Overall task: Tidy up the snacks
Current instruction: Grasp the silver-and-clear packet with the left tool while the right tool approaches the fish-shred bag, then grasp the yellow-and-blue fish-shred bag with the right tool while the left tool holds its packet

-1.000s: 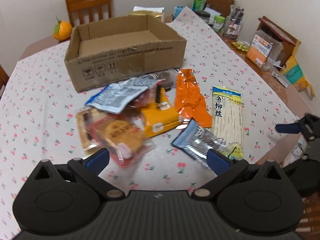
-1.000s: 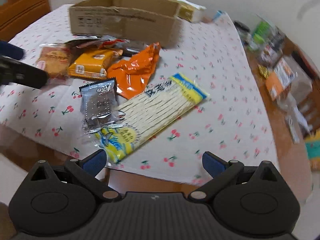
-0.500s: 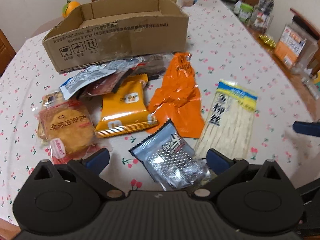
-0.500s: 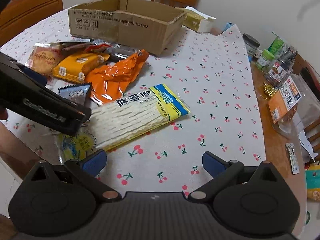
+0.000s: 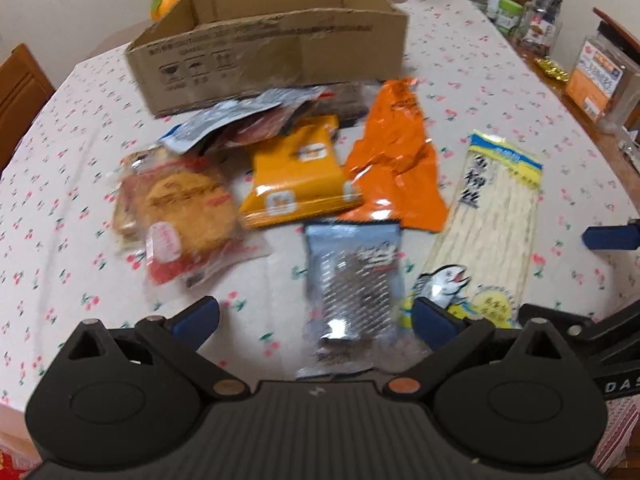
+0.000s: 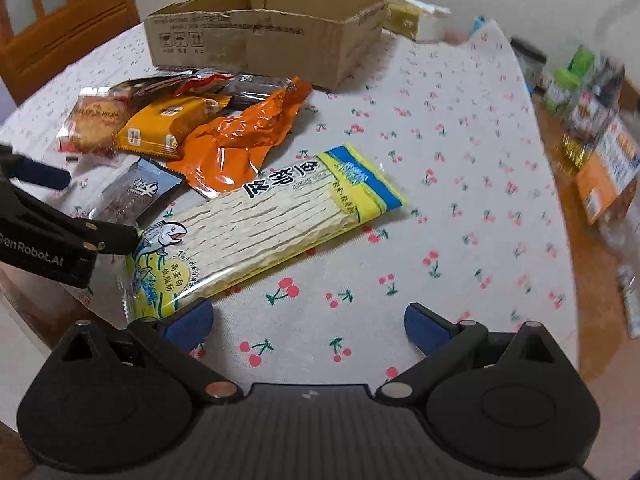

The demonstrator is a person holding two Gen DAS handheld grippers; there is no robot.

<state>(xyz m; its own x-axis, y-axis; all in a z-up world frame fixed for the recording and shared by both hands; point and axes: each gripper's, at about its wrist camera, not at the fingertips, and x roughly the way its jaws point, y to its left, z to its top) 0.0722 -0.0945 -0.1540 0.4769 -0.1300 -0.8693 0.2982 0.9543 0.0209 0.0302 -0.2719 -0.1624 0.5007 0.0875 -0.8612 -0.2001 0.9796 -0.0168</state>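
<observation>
Between the two blue fingers of the left tool [image 5: 316,318] lies a grey-blue snack packet [image 5: 352,276], flat on the cherry-print cloth of the counter [image 5: 60,240]; the jaws stand wide and are closing, with neither pad pressing on the packet. Just right of that tool is a long yellow-and-blue pack of fish strips [image 5: 492,224], its fish-picture end beside the tool's right finger. Ahead of the tool sit a yellow biscuit pack [image 5: 300,176] and a crumpled orange wrapper [image 5: 396,164], side by side, and ahead to the left a clear bag with a round cake [image 5: 184,208]. Farther ahead, several more packets are heaped against the front wall of an open cardboard box [image 5: 272,56], which looks empty from here. An orange fruit [image 5: 166,0] rests beyond the box's far left corner. The right tool [image 6: 308,324] hangs over bare cloth with its jaws apart and nothing between them; the near end of the fish strips pack [image 6: 260,232] lies just ahead of its left finger. To its left the other tool's black arm crosses above the counter edge. Jars and boxes crowd the counter's far right side, blurred.
</observation>
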